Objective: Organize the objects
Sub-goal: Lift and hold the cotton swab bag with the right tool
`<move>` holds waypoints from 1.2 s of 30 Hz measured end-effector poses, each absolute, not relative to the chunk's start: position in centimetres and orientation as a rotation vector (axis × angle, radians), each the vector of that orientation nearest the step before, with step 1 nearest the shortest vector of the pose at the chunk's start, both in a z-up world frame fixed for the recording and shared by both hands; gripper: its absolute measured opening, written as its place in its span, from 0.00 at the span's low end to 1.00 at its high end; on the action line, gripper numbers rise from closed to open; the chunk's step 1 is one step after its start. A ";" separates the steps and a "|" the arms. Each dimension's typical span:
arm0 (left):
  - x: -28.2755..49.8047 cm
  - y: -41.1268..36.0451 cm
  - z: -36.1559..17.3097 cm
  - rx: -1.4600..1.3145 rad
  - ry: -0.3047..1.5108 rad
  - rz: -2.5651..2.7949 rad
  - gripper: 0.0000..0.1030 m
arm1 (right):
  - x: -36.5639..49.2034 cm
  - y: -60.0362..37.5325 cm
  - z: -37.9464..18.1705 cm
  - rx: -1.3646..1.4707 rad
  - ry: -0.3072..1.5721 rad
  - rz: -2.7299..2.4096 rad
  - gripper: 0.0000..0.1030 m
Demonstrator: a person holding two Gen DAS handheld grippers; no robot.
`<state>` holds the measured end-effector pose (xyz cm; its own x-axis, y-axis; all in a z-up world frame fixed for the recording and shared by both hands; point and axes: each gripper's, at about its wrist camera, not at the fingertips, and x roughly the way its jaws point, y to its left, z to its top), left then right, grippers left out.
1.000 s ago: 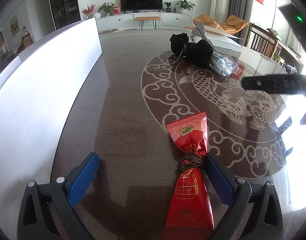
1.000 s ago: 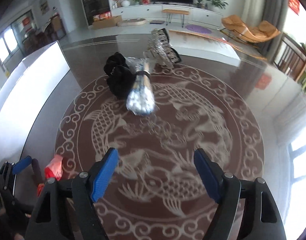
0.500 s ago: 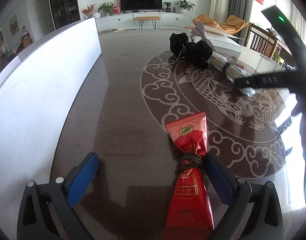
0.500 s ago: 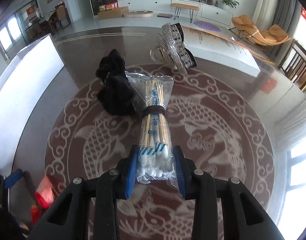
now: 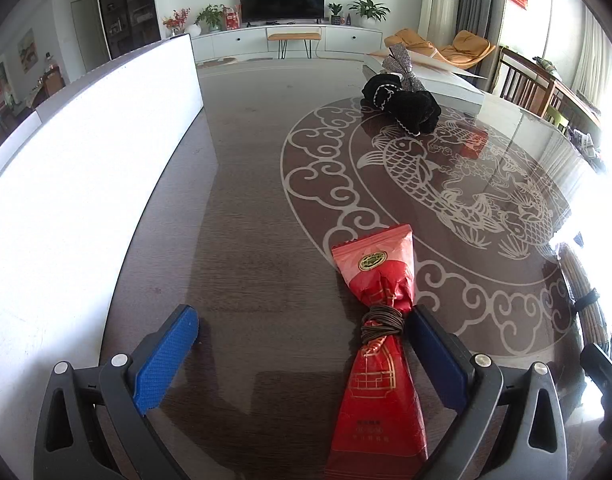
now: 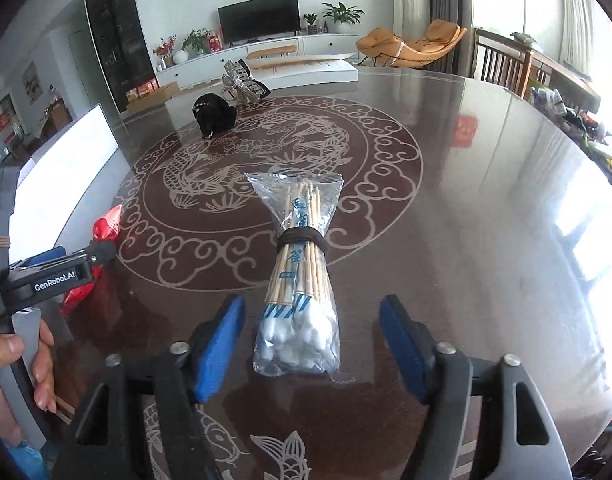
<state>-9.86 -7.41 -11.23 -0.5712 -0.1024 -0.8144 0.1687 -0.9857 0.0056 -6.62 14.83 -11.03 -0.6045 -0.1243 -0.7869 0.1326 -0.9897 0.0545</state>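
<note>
A clear bag of cotton swabs (image 6: 300,276), tied with a dark band, lies on the table between the open fingers of my right gripper (image 6: 312,334), not clamped. It also shows at the right edge of the left wrist view (image 5: 584,296). A red packet (image 5: 380,344) tied with brown cord lies on the table against the right finger of my open left gripper (image 5: 302,340); it also shows in the right wrist view (image 6: 106,226). A black fabric item (image 5: 402,102) and a silver bow (image 5: 402,66) sit at the far side of the table.
The dark glass table (image 5: 246,200) has a white fish and cloud pattern. A long white box (image 5: 86,152) stands along its left side. A flat white box (image 5: 446,74) lies behind the black item. The left gripper's body and a hand (image 6: 14,364) are at the lower left of the right wrist view.
My right gripper closed on the swab bag at the far side, carried it to the near side beside the left gripper, set it down and opened. The left gripper and red packet stayed still.
</note>
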 end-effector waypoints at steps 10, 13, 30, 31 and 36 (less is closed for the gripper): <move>-9.9 -7.4 -11.2 1.369 0.109 -2.654 1.00 | -9.3 13.6 -12.1 1.375 0.072 -2.752 0.84; -9.9 -7.4 -11.2 1.369 0.109 -2.654 1.00 | -9.5 13.9 -12.3 1.385 0.045 -2.738 0.93; -9.8 -7.4 -11.2 1.369 0.109 -2.654 1.00 | -9.8 13.3 -12.6 1.405 0.085 -2.712 1.00; -9.8 -7.4 -11.2 1.369 0.109 -2.654 1.00 | -9.8 13.3 -12.6 1.405 0.085 -2.712 1.00; -9.8 -7.4 -11.2 1.369 0.109 -2.654 1.00 | -9.8 13.3 -12.6 1.405 0.085 -2.712 1.00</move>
